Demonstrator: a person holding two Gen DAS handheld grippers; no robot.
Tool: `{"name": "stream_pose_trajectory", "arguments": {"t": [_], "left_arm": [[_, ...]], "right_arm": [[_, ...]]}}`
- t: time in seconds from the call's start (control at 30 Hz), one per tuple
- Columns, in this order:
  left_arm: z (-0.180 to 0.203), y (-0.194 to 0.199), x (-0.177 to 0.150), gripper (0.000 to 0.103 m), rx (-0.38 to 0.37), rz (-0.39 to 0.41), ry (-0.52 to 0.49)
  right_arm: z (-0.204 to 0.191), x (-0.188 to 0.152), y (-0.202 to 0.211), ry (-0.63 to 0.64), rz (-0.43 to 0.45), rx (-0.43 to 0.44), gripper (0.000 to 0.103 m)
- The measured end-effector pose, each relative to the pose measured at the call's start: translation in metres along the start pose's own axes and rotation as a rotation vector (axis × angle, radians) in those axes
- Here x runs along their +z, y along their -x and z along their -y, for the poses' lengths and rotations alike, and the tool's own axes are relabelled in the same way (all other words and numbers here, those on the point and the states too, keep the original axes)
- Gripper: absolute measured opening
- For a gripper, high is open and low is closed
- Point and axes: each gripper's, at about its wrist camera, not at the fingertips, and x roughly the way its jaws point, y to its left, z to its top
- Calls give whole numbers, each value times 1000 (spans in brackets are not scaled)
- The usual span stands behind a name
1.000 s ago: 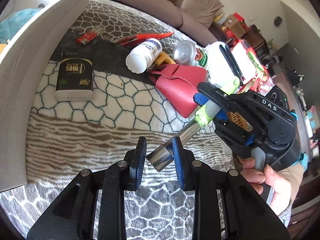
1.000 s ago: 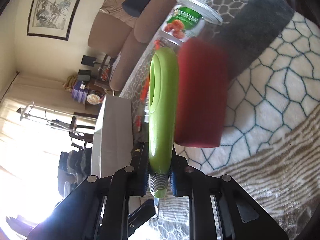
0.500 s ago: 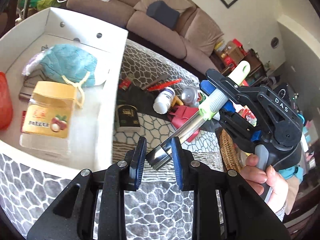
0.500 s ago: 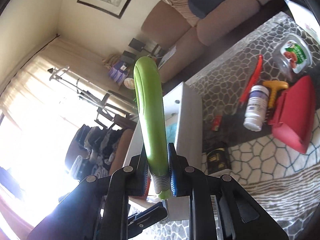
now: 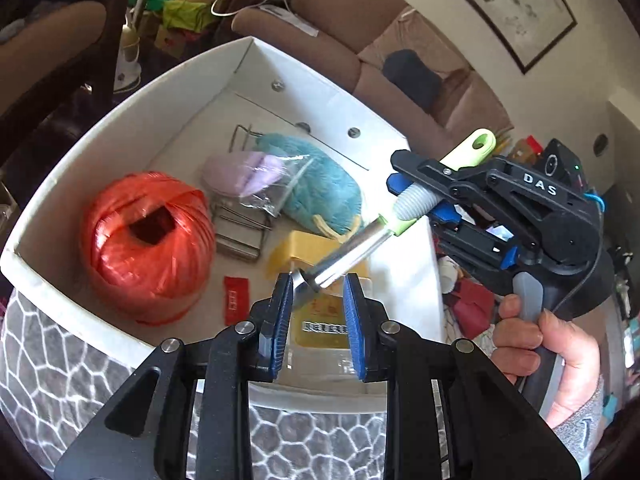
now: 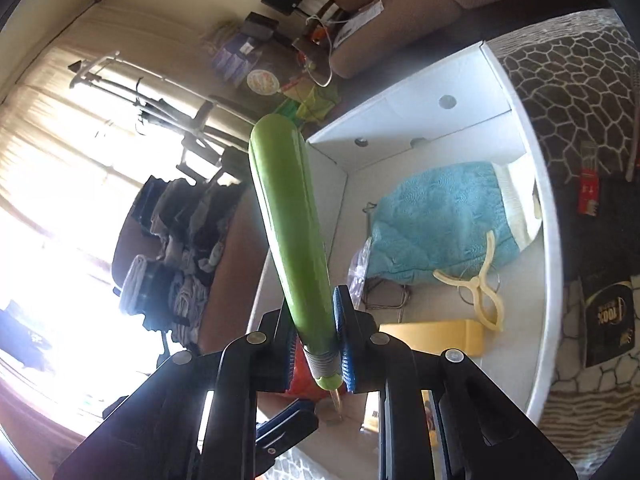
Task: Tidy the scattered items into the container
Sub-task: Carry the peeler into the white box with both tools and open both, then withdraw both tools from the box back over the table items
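Both grippers have carried the green-handled steel corer [image 5: 360,246] from above the patterned blanket [image 5: 60,364] to over the white cardboard box [image 5: 120,104]: right gripper [image 6: 316,340] pinching its handle, left gripper [image 5: 318,304] closed around its metal tip.

Home living room: brown sofa [image 5: 404,68], framed painting [image 5: 508,8].

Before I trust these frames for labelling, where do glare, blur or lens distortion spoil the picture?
Right wrist view: the window on the left is blown out white, hiding detail there. Left wrist view: evenly lit, but the metal end of the green-handled tool is smeared. Both views: fisheye bends the white box walls, with dark corners.
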Motion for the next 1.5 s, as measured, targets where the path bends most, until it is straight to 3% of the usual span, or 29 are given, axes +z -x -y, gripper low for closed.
{"name": "stream_pose_trajectory", "arguments": {"t": [0.17,0.27,0.33,0.37,0.43,0.53,0.67,0.77,0.9,1.0,1.17,1.5], "left_arm": [[-6,-7,4,25,104,25,-58],[-6,-9,3,27,120,25,-66],[-3,-8,1,30,120,25,-75],[0,-8,0,34,122,25,-83],[5,-7,-3,43,122,26,-97],[11,-5,-8,52,119,21,-105],[18,-3,-15,63,101,4,-99],[25,2,-21,80,100,-4,-100],[41,12,-31,103,120,8,-132],[54,18,-38,103,147,2,-161],[72,38,-47,103,208,23,-200],[112,70,-65,103,233,40,-249]], "right_arm": [[8,1,-60,-23,-78,-83,20],[15,0,-80,-16,-126,-181,21],[23,2,-78,-52,-120,-208,35],[27,2,-73,-72,-110,-215,57],[29,7,-57,-83,-67,-238,78],[21,18,-27,-27,17,-274,80],[3,26,9,69,45,-277,82],[-5,21,35,99,48,-257,82],[-9,-3,62,160,39,-270,92],[-4,-26,78,189,18,-277,103],[5,-61,101,201,4,-303,103],[1,-94,171,283,22,-373,103]]}}
